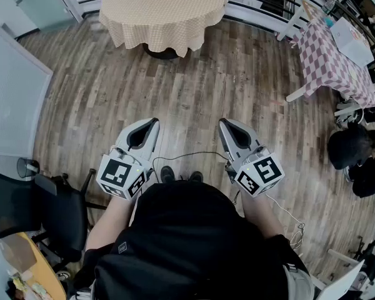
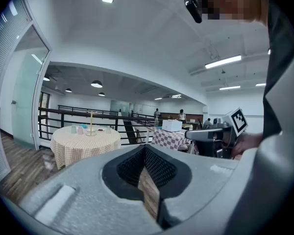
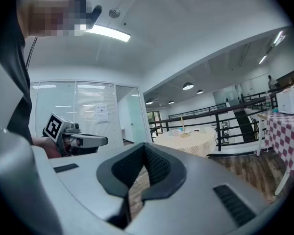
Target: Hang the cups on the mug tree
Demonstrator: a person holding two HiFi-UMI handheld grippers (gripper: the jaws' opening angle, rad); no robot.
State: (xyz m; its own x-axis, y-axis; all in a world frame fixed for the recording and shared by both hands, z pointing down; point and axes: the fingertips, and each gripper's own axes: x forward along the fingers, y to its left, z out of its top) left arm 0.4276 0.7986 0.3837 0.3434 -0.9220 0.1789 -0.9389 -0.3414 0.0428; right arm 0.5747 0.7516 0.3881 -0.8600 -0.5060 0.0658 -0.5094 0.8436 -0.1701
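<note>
Both grippers are closed right up with nothing between the jaws. We hold the left gripper (image 1: 149, 130) and right gripper (image 1: 228, 130) roughly level in front of our waist, over bare wood floor (image 1: 194, 92). Task not started.

Well ahead, the round table (image 1: 165, 24) with the beige check cloth carries the cups (image 2: 73, 129) and the mug tree (image 2: 91, 124).

- **Cups:** small and pastel. We'd guess light, rigid, smooth-walled, possibly breakable. Handles are too small to make out.
- **Grip plan:** pinch the wall at the rim opposite the handle, leaving the loop free for a peg.
- **Tree:** thin pole on a small base, so it likely tips easily.

Head view gives the floor gap and table outline but crops the tabletop. The gripper views show the tree upright beside the cups, side-on.
</note>
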